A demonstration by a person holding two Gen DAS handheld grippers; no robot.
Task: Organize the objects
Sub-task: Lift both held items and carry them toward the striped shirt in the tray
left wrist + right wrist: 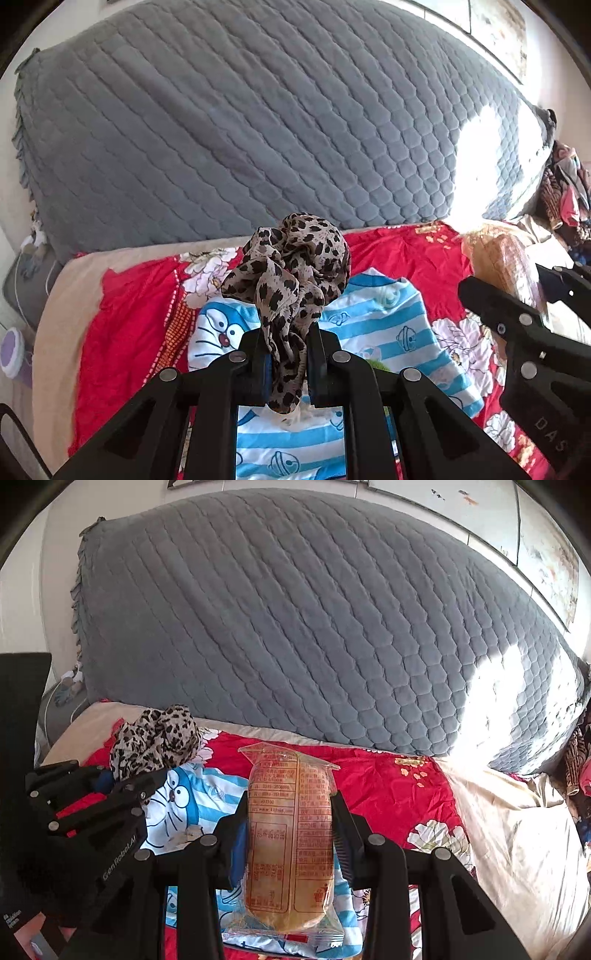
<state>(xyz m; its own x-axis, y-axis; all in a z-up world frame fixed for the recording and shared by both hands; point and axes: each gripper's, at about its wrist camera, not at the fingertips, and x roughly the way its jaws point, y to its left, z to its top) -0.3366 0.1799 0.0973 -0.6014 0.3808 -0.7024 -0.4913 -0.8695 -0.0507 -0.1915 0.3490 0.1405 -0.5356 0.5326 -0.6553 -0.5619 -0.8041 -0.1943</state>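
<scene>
A bunched leopard-print fabric scarf (291, 266) is clamped in the left gripper (286, 354) and a clear-wrapped bread packet (290, 834) in the right gripper (291, 834), above the red floral bedspread (388, 786), probably for sorting.

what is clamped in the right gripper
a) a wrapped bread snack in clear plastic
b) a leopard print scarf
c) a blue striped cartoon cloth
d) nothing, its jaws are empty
a: the right gripper pinches the clear-wrapped bread packet from both sides, while the leopard scarf hangs bunched in the left gripper.
</scene>
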